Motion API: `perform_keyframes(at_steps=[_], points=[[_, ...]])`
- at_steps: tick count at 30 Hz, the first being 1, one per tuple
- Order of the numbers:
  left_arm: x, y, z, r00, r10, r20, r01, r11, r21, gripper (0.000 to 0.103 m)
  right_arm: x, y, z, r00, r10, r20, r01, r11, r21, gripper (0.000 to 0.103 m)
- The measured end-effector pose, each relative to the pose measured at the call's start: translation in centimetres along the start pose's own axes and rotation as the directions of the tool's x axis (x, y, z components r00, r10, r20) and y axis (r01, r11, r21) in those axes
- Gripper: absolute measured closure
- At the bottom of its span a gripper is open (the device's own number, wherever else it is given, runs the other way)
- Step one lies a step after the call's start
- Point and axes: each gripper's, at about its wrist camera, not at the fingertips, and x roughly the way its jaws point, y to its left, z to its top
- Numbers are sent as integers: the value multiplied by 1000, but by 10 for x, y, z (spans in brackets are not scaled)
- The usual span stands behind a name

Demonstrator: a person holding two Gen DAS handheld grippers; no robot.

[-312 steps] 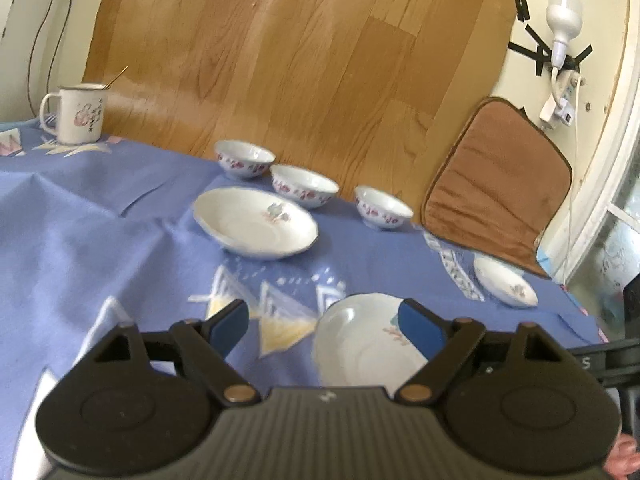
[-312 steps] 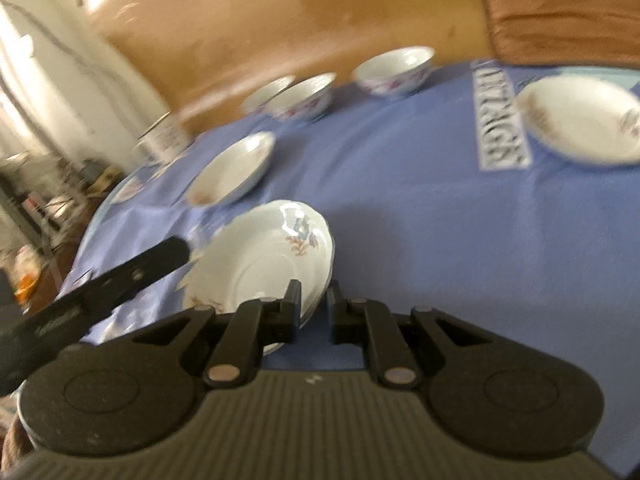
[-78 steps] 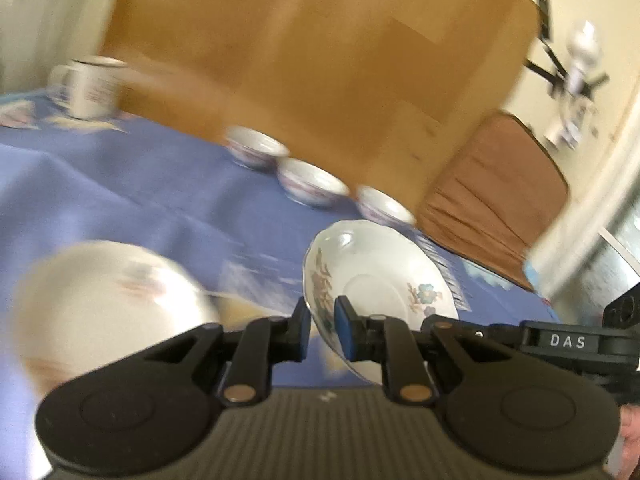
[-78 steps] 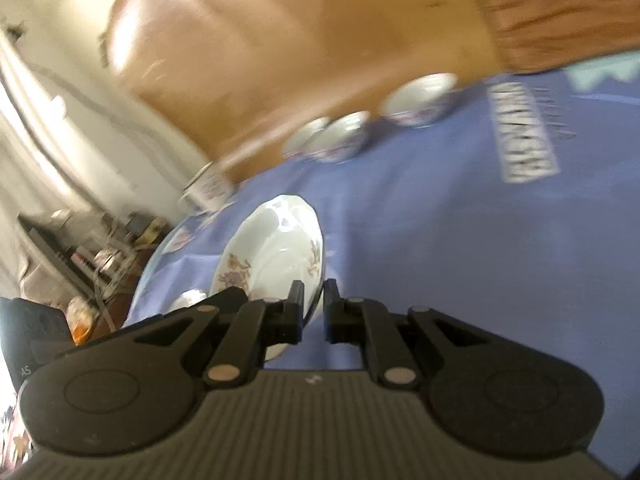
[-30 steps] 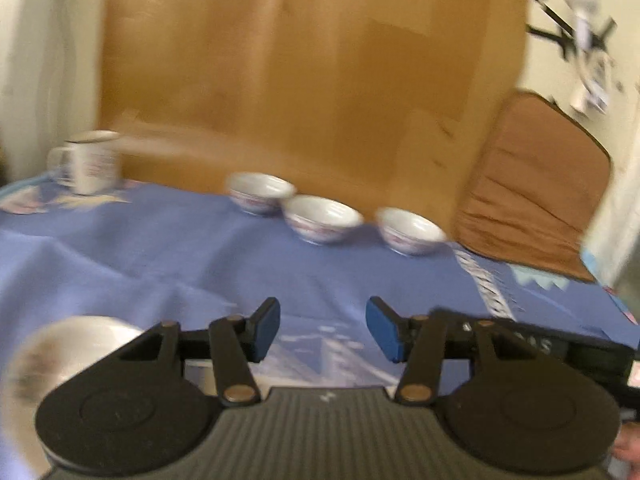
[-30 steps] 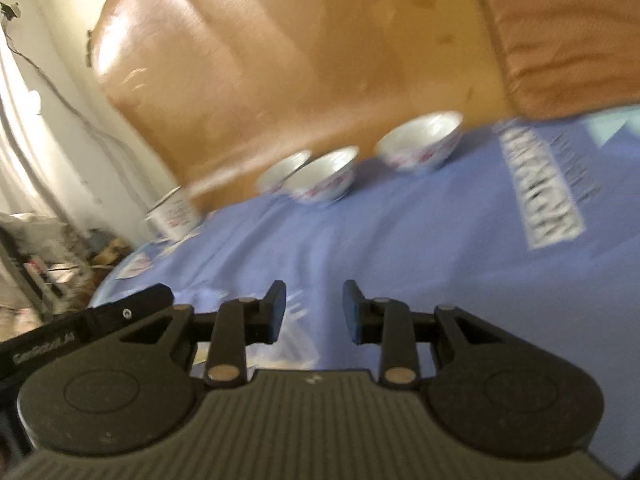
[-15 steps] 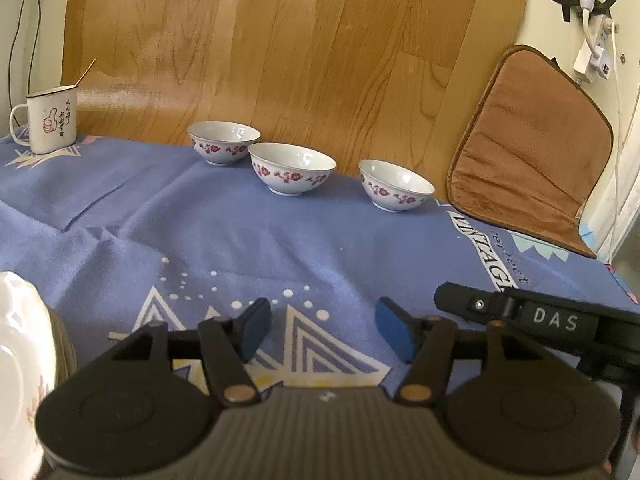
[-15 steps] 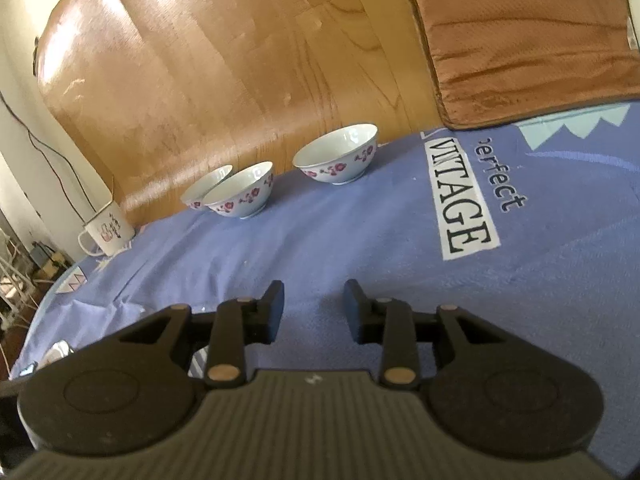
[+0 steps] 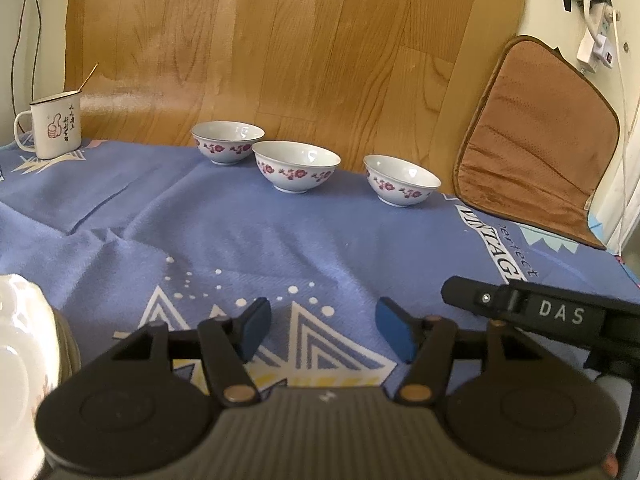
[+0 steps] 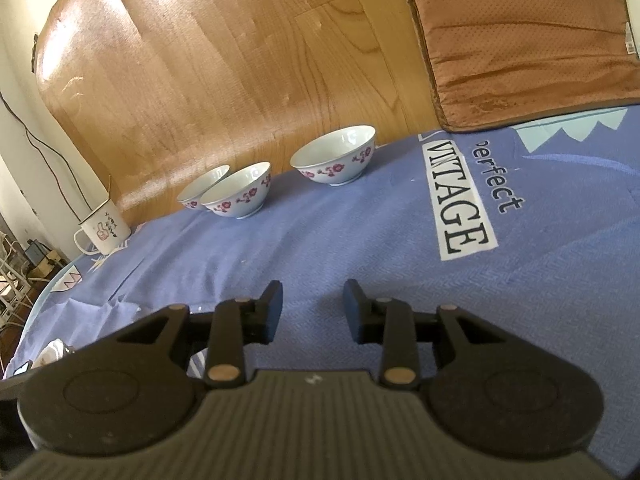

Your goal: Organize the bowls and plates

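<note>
Three white bowls with red flowers stand in a row at the back of the blue cloth: the left bowl [image 9: 227, 142], the middle bowl [image 9: 296, 165] and the right bowl [image 9: 402, 180]. They also show in the right wrist view, with the right bowl [image 10: 334, 155] apart from the other two [image 10: 238, 189]. A white plate stack [image 9: 24, 368] sits at the left edge, close beside my left gripper [image 9: 320, 330], which is open and empty above the cloth. My right gripper [image 10: 312, 310] is open and empty, well short of the bowls.
A white enamel mug [image 9: 54, 124] stands at the back left corner. A wooden board [image 9: 280, 48] and a brown cushion [image 9: 536, 136] lean against the wall behind the table. The right gripper's body [image 9: 552, 314] reaches in beside my left one.
Both grippers let go of the plates they held and opened. Over the last half second they moved slightly forward; the view is steady and the bowls have not moved.
</note>
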Motion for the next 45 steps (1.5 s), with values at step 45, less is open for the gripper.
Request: perform_keyframes(at_steps=[45], points=[[-10, 1, -2, 998, -10, 67, 9, 1000, 2, 40, 1, 2, -1, 1000, -17, 11, 18, 1000, -20, 66]])
